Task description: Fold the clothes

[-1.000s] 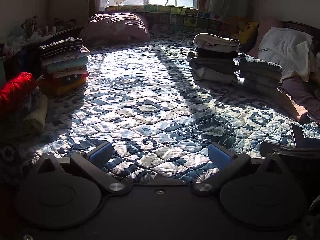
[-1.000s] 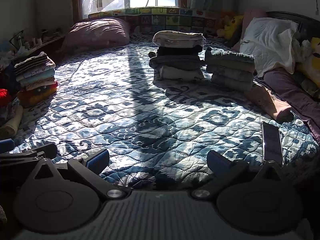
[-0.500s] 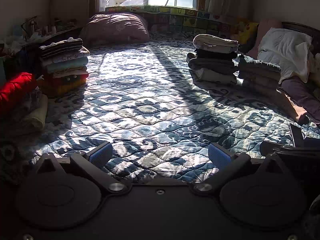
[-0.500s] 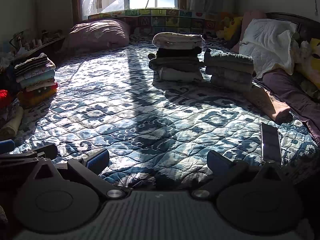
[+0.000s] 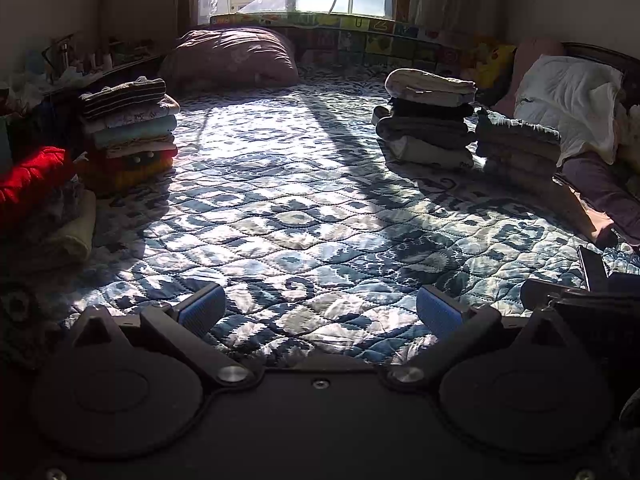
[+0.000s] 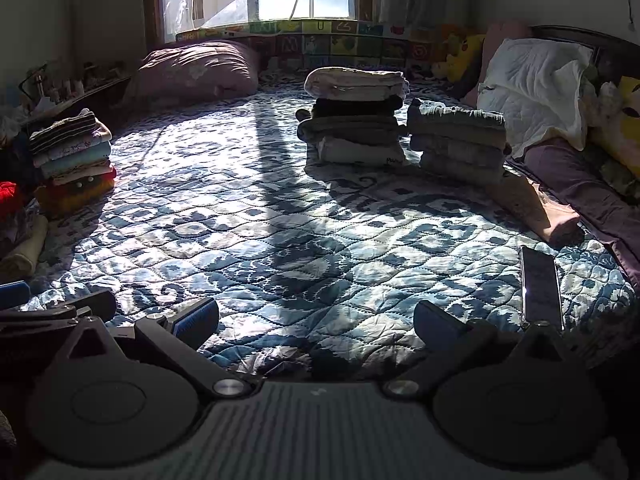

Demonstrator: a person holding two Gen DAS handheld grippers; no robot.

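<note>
Little can be read. On the strip of coloured play-mat tiles standing along the far edge of the bed under the window, single characters show: a "U" on a yellow-green tile and, on the tile just to its right, what looks like a "Z" or a "2"; the left wrist view shows the same "U". The lowest garment of the folded pile near the bed's far middle carries a small dark print at its right corner, beginning perhaps "Pa", too small to read. Other tiles bear pictures or blurred marks.
</note>
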